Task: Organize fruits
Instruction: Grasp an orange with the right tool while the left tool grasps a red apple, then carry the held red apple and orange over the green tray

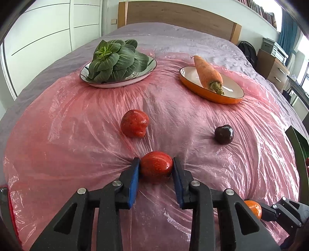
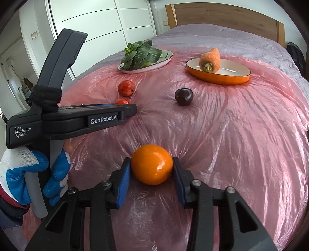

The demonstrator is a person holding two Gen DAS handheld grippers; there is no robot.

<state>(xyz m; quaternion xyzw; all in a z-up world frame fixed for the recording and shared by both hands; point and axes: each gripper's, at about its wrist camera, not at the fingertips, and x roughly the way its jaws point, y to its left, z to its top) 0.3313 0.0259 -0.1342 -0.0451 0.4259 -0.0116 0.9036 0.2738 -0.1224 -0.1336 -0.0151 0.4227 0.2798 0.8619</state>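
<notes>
My left gripper (image 1: 156, 166) is shut on a red fruit (image 1: 156, 167) that rests on the pink plastic sheet (image 1: 77, 146). A second red fruit (image 1: 134, 125) lies just beyond it, and a dark plum (image 1: 224, 134) lies to the right. My right gripper (image 2: 151, 166) is shut on an orange (image 2: 152, 164) on the sheet. In the right wrist view the left gripper's body (image 2: 73, 119) is at the left, with both red fruits (image 2: 126, 88) and the plum (image 2: 183, 97) beyond it.
A white plate (image 1: 135, 79) with leafy greens (image 1: 114, 59) stands at the back left. An orange dish (image 1: 214, 96) with a carrot (image 1: 208, 74) stands at the back right. The sheet covers a bed with a wooden headboard (image 1: 173, 15). Cabinets stand to the left.
</notes>
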